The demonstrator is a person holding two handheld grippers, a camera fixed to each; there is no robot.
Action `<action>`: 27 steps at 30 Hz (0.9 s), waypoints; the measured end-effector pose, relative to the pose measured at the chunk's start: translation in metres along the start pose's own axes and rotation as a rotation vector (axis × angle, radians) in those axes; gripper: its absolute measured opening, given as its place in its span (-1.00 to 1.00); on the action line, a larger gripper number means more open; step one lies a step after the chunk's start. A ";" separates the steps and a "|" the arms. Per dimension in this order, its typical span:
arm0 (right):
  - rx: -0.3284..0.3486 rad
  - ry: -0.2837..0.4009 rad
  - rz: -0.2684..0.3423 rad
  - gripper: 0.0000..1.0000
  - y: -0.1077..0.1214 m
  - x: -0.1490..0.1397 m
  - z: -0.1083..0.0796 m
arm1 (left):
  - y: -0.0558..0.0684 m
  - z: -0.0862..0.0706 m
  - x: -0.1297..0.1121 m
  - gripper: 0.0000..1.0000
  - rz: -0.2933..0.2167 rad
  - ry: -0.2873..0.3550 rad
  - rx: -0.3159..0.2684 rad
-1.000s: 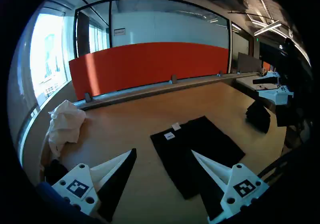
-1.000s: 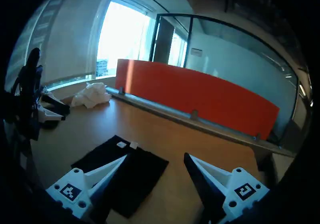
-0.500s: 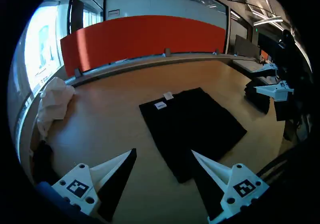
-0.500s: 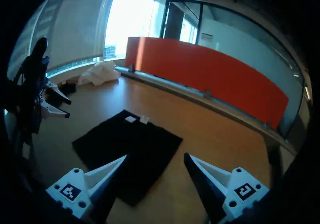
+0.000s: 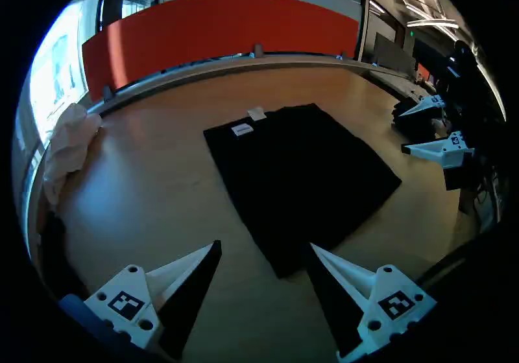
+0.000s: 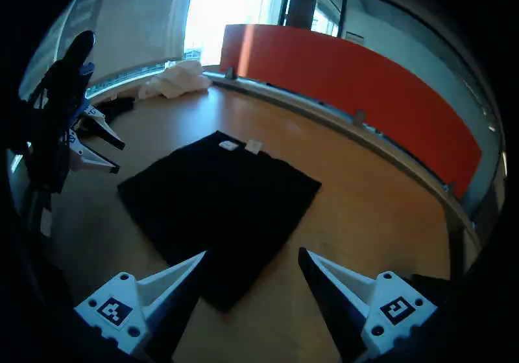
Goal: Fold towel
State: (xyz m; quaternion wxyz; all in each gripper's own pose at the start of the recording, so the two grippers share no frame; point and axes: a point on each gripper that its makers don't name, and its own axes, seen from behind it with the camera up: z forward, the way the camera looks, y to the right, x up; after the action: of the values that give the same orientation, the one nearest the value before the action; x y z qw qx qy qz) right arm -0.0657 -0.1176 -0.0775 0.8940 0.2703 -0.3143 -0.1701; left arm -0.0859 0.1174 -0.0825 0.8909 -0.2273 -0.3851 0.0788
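A black towel (image 5: 301,168) lies flat on the wooden table (image 5: 149,181), with two small white tags (image 5: 242,129) at its far edge. In the left gripper view my left gripper (image 5: 263,262) hangs open above the towel's near corner, nothing between its fingers. The right gripper view shows the same towel (image 6: 220,198) and its tags (image 6: 228,145); my right gripper (image 6: 252,269) is open over the near corner there. The right gripper (image 5: 415,129) appears far off at the right of the left gripper view. The left gripper (image 6: 100,139), held by a person, is at the left of the right gripper view.
A crumpled white cloth (image 5: 65,146) lies at the table's far left by the window, also as a white cloth (image 6: 175,81) in the right gripper view. An orange partition (image 5: 220,29) runs along the table's far edge. Dark items (image 5: 415,113) sit at the right end.
Both grippers have tilted down and moved closer to the towel, which now looks larger and lower in each view. Both stay open.
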 end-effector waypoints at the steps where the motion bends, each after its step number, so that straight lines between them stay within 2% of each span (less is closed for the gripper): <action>1: 0.006 -0.009 -0.001 1.00 -0.002 -0.004 0.001 | 0.002 0.002 -0.003 0.80 0.002 -0.009 -0.005; 12: 0.046 -0.090 -0.005 0.96 -0.018 -0.039 0.010 | 0.016 0.018 -0.032 0.80 0.015 -0.094 -0.048; 19: 0.074 -0.136 0.001 0.70 -0.022 -0.059 0.012 | 0.022 0.024 -0.040 0.78 0.010 -0.127 -0.059; 27: 0.096 -0.164 0.011 0.38 -0.028 -0.072 0.015 | 0.018 0.026 -0.041 0.54 0.019 -0.137 -0.036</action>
State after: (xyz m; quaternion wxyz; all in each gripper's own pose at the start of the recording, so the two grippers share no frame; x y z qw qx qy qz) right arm -0.1330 -0.1109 -0.1180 0.8523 0.2961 -0.3956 -0.1715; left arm -0.1323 0.1288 -0.1021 0.8574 -0.2409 -0.4445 0.0957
